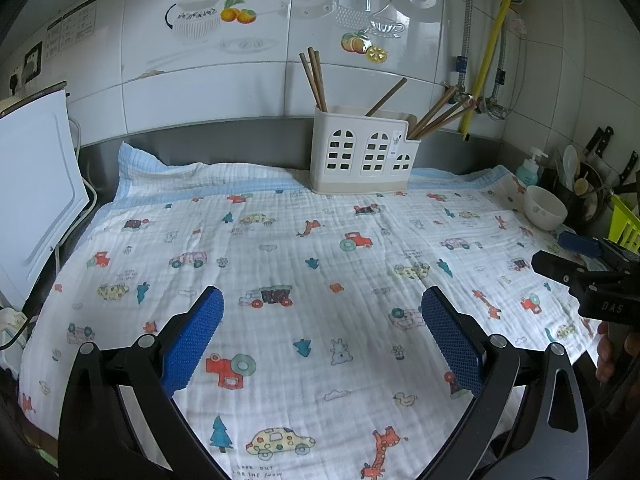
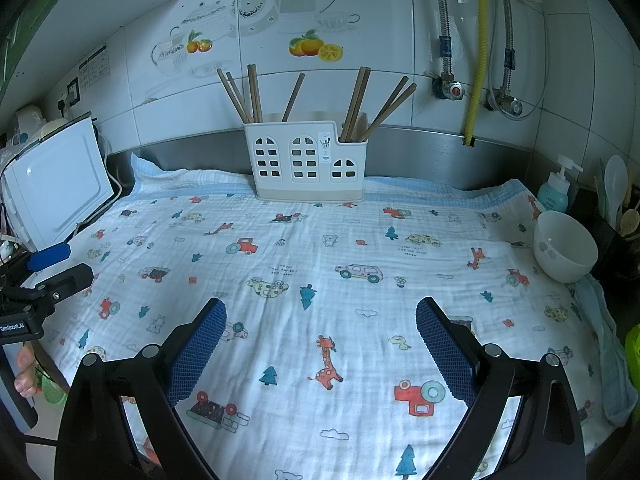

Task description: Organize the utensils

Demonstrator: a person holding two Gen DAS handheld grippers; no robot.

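Left gripper [image 1: 322,300] and right gripper [image 2: 321,310] hover side by side, level, jaws spread wide, blue fingertip pads [image 1: 192,340] gripping nothing; fingers of the left hand [image 2: 26,372] show at the frame's edge.

Nine chopsticks [image 2: 252,92], one holder [image 2: 306,162], one bowl [image 2: 565,246], one soap bottle [image 2: 555,188], one cloth [image 2: 304,264].

Black tool [image 1: 322,312] arms w/ blue textured pads [image 1: 192,340], silver bolts.

Chopsticks [image 2: 252,92] stand in a holder [image 2: 306,162] on the cloth's [image 2: 320,264] far edge, against the wall; a bowl [image 2: 564,246] sits at the right edge.
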